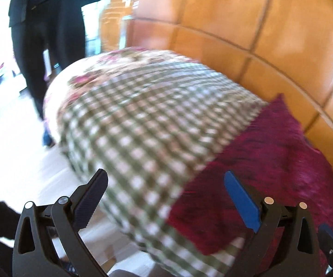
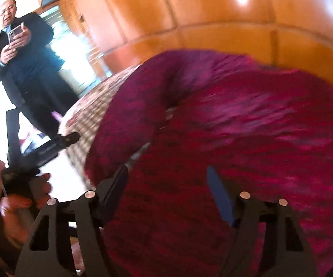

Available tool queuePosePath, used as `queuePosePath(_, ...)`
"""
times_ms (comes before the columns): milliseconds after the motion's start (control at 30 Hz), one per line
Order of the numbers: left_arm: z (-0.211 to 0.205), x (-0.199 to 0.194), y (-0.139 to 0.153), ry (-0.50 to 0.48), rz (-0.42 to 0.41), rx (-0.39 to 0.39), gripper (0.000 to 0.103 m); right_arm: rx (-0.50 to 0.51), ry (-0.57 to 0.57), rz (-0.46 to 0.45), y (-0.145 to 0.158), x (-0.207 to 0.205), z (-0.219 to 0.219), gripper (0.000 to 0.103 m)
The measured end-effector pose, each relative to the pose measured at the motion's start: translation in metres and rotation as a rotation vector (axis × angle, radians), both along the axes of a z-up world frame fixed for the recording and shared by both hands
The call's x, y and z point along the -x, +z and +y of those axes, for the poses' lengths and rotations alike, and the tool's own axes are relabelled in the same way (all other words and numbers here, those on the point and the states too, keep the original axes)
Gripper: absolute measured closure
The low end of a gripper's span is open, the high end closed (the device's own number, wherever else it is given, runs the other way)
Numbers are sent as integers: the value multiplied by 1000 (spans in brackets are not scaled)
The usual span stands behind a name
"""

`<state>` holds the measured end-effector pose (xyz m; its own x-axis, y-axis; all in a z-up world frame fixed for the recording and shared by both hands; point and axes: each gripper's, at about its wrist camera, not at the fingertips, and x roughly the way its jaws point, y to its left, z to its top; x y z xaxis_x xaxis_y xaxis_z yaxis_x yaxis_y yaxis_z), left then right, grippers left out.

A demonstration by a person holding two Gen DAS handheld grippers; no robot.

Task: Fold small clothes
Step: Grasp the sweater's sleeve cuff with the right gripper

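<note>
We see left gripper (image 1: 166, 180) jaws wide, nothing between, above green-checked cover (image 1: 131, 120). Magenta garment (image 1: 270, 157) lies just right of it, near edge running under right finger. White floor (image 1: 16, 161) open at left; standing person (image 1: 44, 34) beyond. Right gripper (image 2: 166, 177) jaws parted, over garment's fuzzy bulk; contact unclear through blur. Wooden panels (image 2: 189, 11) close behind.

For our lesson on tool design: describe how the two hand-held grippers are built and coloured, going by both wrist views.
Each is a matt black frame with triangular cut-outs and round silver pivot pins. The left hand-held gripper has one ribbed dark pad and one bright blue pad. The right hand-held gripper looks alike, blurred.
</note>
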<state>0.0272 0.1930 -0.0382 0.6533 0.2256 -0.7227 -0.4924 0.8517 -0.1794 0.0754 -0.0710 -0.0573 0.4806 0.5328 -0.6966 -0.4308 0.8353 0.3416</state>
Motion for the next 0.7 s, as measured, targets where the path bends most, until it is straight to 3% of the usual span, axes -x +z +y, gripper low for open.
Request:
queuePosePath(167,26,14,-18,92,28,74,3,-138,123,170,-20,-27,41,36)
queuePosePath(300,31,26,-18,133,-3,104,3,-218,130,270,-35,-44,57,38)
queuePosePath(400,32,33,-13,147,-33,108,3,-276,113,320,-42,-56,61,65)
queuePosePath(433,31,29,-13,153,-38,108,3,-298,113,335,-45,-58,62,84)
queuePosePath(500,33,31,-12,161,-56,112,3,-404,105,377,-46,-65,53,90)
queuePosePath(567,33,33,-9,170,-71,117,3,-488,97,341,-34,-65,37,92)
queuePosePath(700,32,31,-8,180,-89,117,3,-525,54,227,-3,-69,3,92)
